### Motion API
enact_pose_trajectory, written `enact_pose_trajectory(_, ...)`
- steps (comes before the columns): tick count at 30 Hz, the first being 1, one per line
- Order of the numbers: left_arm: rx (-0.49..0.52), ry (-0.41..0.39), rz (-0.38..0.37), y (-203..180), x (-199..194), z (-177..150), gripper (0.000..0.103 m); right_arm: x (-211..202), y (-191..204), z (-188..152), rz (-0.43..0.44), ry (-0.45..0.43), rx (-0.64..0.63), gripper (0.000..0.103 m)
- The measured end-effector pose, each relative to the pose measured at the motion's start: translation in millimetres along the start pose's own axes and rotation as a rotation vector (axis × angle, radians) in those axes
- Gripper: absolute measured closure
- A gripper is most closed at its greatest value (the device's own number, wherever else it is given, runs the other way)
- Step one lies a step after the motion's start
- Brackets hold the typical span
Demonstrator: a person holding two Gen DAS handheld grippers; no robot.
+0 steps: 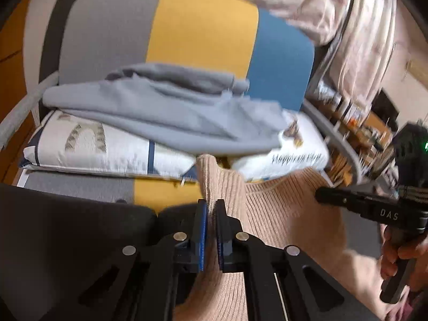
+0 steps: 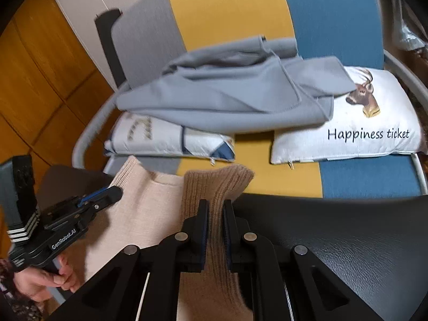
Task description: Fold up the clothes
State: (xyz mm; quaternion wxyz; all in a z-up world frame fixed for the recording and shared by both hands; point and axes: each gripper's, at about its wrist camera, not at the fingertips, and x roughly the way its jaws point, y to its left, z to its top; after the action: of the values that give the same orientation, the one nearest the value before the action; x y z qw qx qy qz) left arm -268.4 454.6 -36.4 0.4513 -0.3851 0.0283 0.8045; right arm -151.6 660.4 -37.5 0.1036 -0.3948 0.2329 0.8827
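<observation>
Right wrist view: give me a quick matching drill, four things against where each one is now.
1 beige knit sweater
2 grey garment
3 deer cushion
4 left gripper

a left of frame, clamped on the sweater
b sofa, right side
c between the right gripper fingers
d draped over both cushions

Pairs: 1-c, 2-d, 3-b, 4-a

Ahead of me stands a sofa [image 2: 227, 8] with a backrest in grey, yellow and blue panels, framed by a pale grey tube armrest [image 2: 88, 131]. Two white cushions lie on its seat: one with a deer head and the words "Happiness ticket" [image 2: 374, 133], one with a navy pattern [image 2: 160, 139]. Orange-brown wooden panelling [image 2: 40, 80] fills the wall to my left. Below me spreads a black leather-like surface [image 2: 361, 240].
</observation>
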Motion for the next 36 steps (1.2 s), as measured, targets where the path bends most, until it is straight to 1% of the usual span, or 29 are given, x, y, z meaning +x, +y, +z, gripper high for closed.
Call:
enact_pose_trajectory(3, -0.043, -0.05, -0.06, 4, -30, -1, 0.098, -28, 8, -2, 0.042, -0.043, 0.007, 0.093)
enact_pose_trajectory(6, -0.083, -0.094, -0.122, 10, -62, -13, 0.098, -59, 16, -15, 0.073, -0.075, -0.007, 0.093)
enact_pose_trajectory(9, -0.121, -0.106, -0.179, 13, -90, -37, 0.098, -90, 25, -41, 0.108, -0.102, -0.014, 0.094)
enact_pose_trajectory(12, -0.137, -0.108, -0.193, 13, -113, -71, 0.098, -114, 34, -80, 0.125, -0.11, -0.017, 0.095)
enact_pose_trajectory(16, -0.22, -0.099, -0.191, 21, -132, -122, 0.098, -120, 39, -134, 0.13, -0.082, -0.006, 0.095)
enact_pose_trajectory(18, -0.257, -0.091, -0.182, 26, -139, -146, 0.098, -116, 37, -159, 0.134, -0.056, 0.035, 0.095)
enact_pose_trajectory(22, -0.39, -0.071, -0.21, 38, -146, -171, 0.098, -107, 28, -204, 0.142, 0.01, 0.138, 0.094)
enact_pose_trajectory(23, -0.427, -0.066, -0.219, 41, -147, -177, 0.097, -104, 25, -214, 0.145, 0.028, 0.166, 0.094)
enact_pose_trajectory(24, -0.463, -0.061, -0.229, 45, -149, -183, 0.093, -102, 22, -223, 0.147, 0.047, 0.193, 0.094)
enact_pose_trajectory(25, -0.499, -0.056, -0.238, 48, -150, -188, 0.085, -103, 18, -229, 0.156, 0.047, 0.223, 0.093)
enact_pose_trajectory(26, -0.535, -0.051, -0.247, 51, -151, -194, 0.085, -108, 15, -234, 0.171, 0.034, 0.255, 0.092)
enact_pose_trajectory(27, -0.571, -0.046, -0.256, 55, -153, -199, 0.083, -109, 11, -236, 0.191, 0.025, 0.29, 0.088)
enact_pose_trajectory(28, -0.607, -0.04, -0.265, 58, -154, -205, 0.079, -109, 8, -237, 0.216, 0.02, 0.328, 0.076)
enact_pose_trajectory(30, -0.661, -0.025, -0.29, 60, -149, -204, 0.076, -108, 2, -237, 0.266, 0.011, 0.403, 0.063)
enact_pose_trajectory(31, -0.674, -0.011, -0.294, 59, -144, -200, 0.076, -107, -2, -238, 0.291, 0.006, 0.44, 0.06)
enact_pose_trajectory(33, -0.665, 0.02, -0.274, 54, -135, -194, 0.075, -106, -8, -239, 0.341, -0.004, 0.515, 0.053)
enact_pose_trajectory(36, -0.587, 0.06, -0.247, 43, -125, -188, 0.075, -105, -17, -240, 0.411, -0.02, 0.623, 0.052)
